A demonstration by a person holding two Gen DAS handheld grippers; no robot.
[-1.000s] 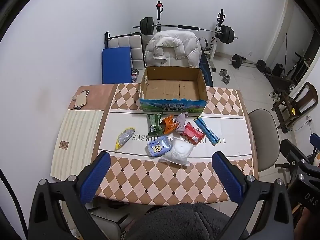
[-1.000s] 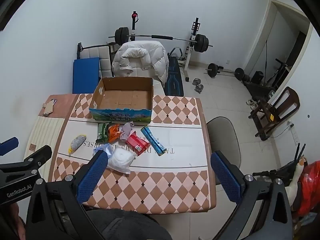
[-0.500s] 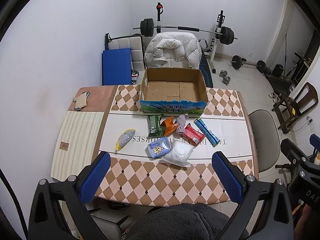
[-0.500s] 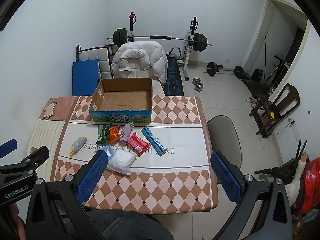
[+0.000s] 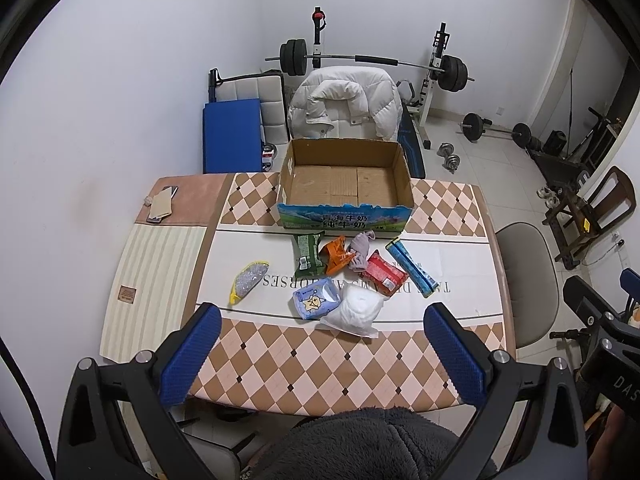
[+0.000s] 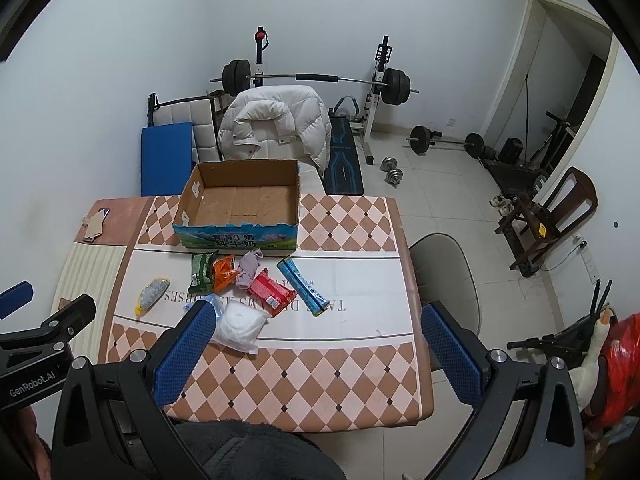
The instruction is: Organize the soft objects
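An open, empty cardboard box (image 5: 346,184) (image 6: 240,200) stands at the table's far side. In front of it lie several soft packets: a green pack (image 5: 307,251), an orange pack (image 5: 337,254), a grey cloth (image 5: 362,249), a red pack (image 5: 385,273), a long blue pack (image 5: 410,267), a blue star pouch (image 5: 316,297), a white bag (image 5: 358,312) (image 6: 240,326) and a yellow-edged pouch (image 5: 248,282). My left gripper (image 5: 324,356) is open and empty, high above the table's near edge. My right gripper (image 6: 316,354) is open and empty, high to the right.
The table (image 5: 320,364) has a checked cloth. A phone and card (image 5: 160,204) lie at its far left corner. A chair with a white jacket (image 5: 346,106) stands behind the box, a grey chair (image 5: 524,264) to the right. Gym weights fill the back.
Both views have drifted slightly; the table and its objects sit a little lower in frame than a second ago. Nothing on the table has moved. Both grippers stay open.
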